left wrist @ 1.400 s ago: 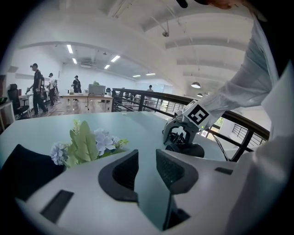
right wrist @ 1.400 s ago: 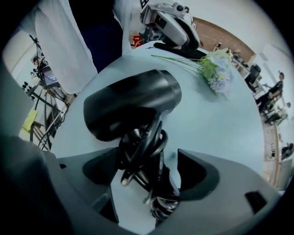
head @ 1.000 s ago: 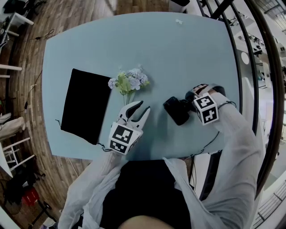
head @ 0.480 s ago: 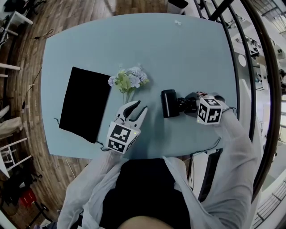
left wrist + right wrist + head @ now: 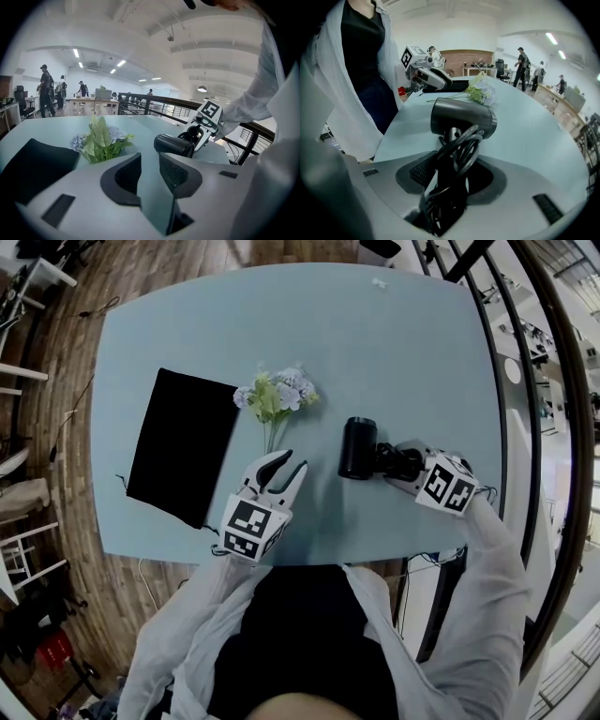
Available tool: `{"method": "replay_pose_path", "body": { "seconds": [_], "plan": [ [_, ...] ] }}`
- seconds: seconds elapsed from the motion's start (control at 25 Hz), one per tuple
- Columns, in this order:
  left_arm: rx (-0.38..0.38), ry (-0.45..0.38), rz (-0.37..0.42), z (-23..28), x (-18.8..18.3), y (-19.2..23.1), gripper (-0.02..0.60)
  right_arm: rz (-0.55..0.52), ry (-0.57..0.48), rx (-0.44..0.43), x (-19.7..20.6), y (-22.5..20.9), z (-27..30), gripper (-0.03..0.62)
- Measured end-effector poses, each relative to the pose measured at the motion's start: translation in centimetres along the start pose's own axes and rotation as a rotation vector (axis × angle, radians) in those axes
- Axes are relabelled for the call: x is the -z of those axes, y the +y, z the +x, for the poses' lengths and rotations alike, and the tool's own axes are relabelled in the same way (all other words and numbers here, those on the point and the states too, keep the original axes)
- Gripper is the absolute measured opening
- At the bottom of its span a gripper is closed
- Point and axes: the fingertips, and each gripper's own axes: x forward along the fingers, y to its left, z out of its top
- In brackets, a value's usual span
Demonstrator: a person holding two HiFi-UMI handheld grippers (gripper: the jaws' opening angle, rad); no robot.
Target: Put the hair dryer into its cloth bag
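The black hair dryer (image 5: 358, 447) is off the pale blue table (image 5: 403, 352), its barrel pointing left. My right gripper (image 5: 405, 463) is shut on its handle and the cord coiled round it. Those jaws have just been closing on the handle. In the right gripper view the barrel (image 5: 463, 119) stands beyond the jaws with the cord loops (image 5: 459, 152) between the pads. The black cloth bag (image 5: 183, 444) lies flat at the left. My left gripper (image 5: 286, 468) hovers open and empty between bag and dryer. From the left gripper view I see the dryer (image 5: 174, 144) ahead to the right and the bag (image 5: 35, 164) to the left.
A bunch of artificial flowers (image 5: 277, 395) lies just beyond the left gripper, between bag and dryer. A small white item (image 5: 376, 283) sits at the table's far edge. A black railing (image 5: 525, 427) runs along the right side. People walk in the far background.
The right gripper has rolled and risen with the dryer, which now hangs with its barrel to the left. Its marker cube has shifted right. The left gripper has drifted only a little.
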Motion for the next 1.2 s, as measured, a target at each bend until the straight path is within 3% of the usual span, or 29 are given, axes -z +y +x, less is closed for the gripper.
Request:
{"method": "replay_pose_path", "body": {
  "seconds": [0.32,0.48,0.84,1.0,1.2],
  "plan": [
    [0.017,-0.029,0.014,-1.6,-0.2,-0.2,0.115,0.189,-0.141,0.257,-3.7,0.6,-1.6,0.202],
    [0.034,-0.056,0.043,-3.2,-0.6,-0.2,0.115,0.331,-0.16,0.348,-5.4,2.3,-2.2,0.202],
    [0.087,-0.096,0.078,-9.0,-0.1,0.9,0.115,0.675,-0.237,0.653,-8.7,7.0,-2.7,0.202],
    [0.09,-0.109,0.078,-11.3,-0.1,2.2,0.114,0.805,-0.254,0.741,-9.9,9.2,-2.4,0.202],
    [0.081,-0.118,0.093,-13.7,0.7,2.9,0.115,0.856,-0.259,0.786,-10.8,12.0,-1.5,0.202]
  ]
}}
